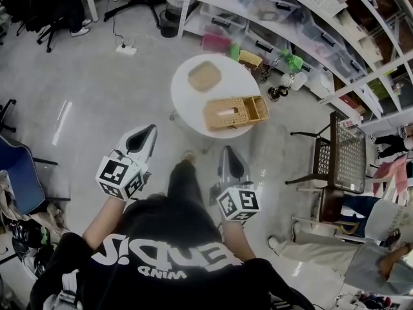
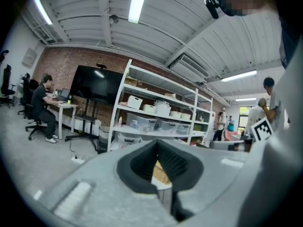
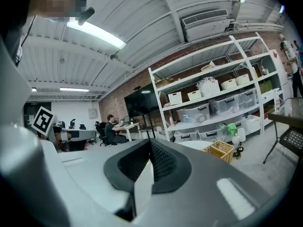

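You're holding the left gripper (image 1: pixel 145 137) out at about 11 o'clock from your chest, jaws pressed together on nothing (in the left gripper view the tips are meeting, with just a sliver of table peeking through the gap behind them). Straight ahead at 12 o'clock, the round white table (image 1: pixel 184 102) is sitting well apart from both grippers. It's carrying a square cork mat (image 1: pixel 204 76) at its 12 o'clock and a wicker basket (image 1: pixel 227 113) at its 4 o'clock edge. The right gripper (image 1: pixel 231 154) is pointing up at that wicker basket from 6 o'clock, jaws likewise closed and empty. In the right gripper view the wicker basket (image 3: pixel 218 150) is showing off at 3 o'clock. A black chair (image 1: pixel 342 154) is standing at the table's 3 o'clock, near the white shelving (image 1: pixel 310 24).
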Demonstrator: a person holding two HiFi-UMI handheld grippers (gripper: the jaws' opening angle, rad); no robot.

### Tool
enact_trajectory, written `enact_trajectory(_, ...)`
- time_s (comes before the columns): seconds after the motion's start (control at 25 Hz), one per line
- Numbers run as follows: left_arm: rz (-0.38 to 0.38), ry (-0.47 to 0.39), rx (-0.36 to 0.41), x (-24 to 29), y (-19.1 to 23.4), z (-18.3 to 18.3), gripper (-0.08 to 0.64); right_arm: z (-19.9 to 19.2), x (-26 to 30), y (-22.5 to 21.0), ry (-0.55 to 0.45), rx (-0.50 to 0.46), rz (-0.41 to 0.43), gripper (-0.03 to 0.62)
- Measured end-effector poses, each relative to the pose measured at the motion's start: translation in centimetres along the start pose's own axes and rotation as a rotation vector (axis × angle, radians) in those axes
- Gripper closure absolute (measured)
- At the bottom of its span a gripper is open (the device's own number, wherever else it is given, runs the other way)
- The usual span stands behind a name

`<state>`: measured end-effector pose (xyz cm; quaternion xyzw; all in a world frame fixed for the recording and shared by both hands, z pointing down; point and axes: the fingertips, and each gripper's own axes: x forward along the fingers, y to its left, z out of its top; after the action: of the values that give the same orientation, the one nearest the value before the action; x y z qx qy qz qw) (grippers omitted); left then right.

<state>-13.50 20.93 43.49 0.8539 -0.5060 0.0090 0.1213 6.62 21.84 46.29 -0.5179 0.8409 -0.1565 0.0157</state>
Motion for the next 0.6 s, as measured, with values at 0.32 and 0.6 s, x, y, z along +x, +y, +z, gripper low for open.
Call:
enact_trajectory(0.32, -0.009, 0.006, -0.018, 6.6, 3.0, 2.1, 0.56, 2.6, 6.2, -3.5, 0.004, 0.006, -0.006, 0.592)
enact_trajectory(0.6, -0.015, 0.005, -0.015, 13.4, 4.6, 4.5, 0.56, 5.8, 11.1, -8.1, -0.004, 0.016, -0.017, 0.592)
